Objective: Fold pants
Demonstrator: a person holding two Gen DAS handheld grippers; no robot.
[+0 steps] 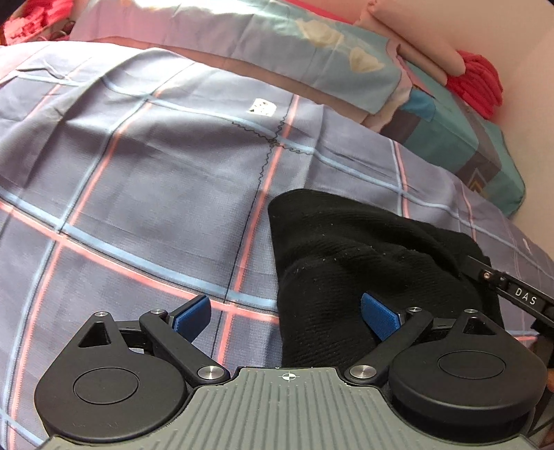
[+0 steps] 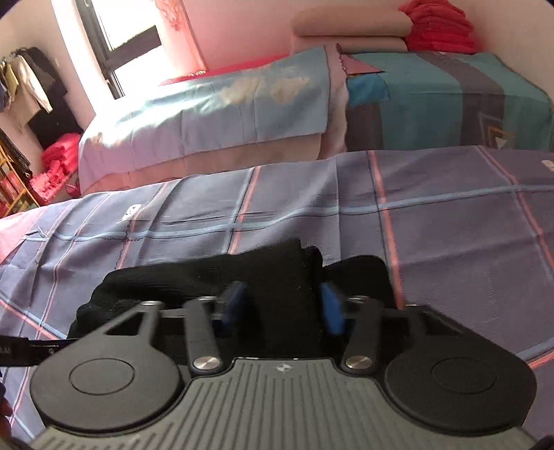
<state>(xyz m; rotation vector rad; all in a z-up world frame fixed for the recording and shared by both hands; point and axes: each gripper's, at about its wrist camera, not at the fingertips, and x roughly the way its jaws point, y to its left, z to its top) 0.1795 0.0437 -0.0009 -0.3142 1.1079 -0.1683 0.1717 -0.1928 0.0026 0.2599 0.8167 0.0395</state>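
Left wrist view shows the plaid bedsheet (image 1: 138, 194) with the black pants (image 1: 346, 259) bunched on it, their bulk running away and rightward from the left gripper (image 1: 285, 316), whose blue pads stand wide apart over the near edge. Right gripper (image 2: 282, 306) is nearer the job: its jaws look closed on a thick fold of the pants.

We see black knit pants (image 1: 346, 249), plain, speckled with pale lint. Purple-grey bedsheet (image 1: 138, 173) carries checks of light blue and salmon-pink lines. Gripper pads (image 1: 379, 316) bright blue on black linkages. Pale blue quilt (image 2: 214, 114) bears whitish blotches, perhaps flowers. Folded red cloth (image 2: 439, 27) beside beige cushion (image 2: 349, 27).
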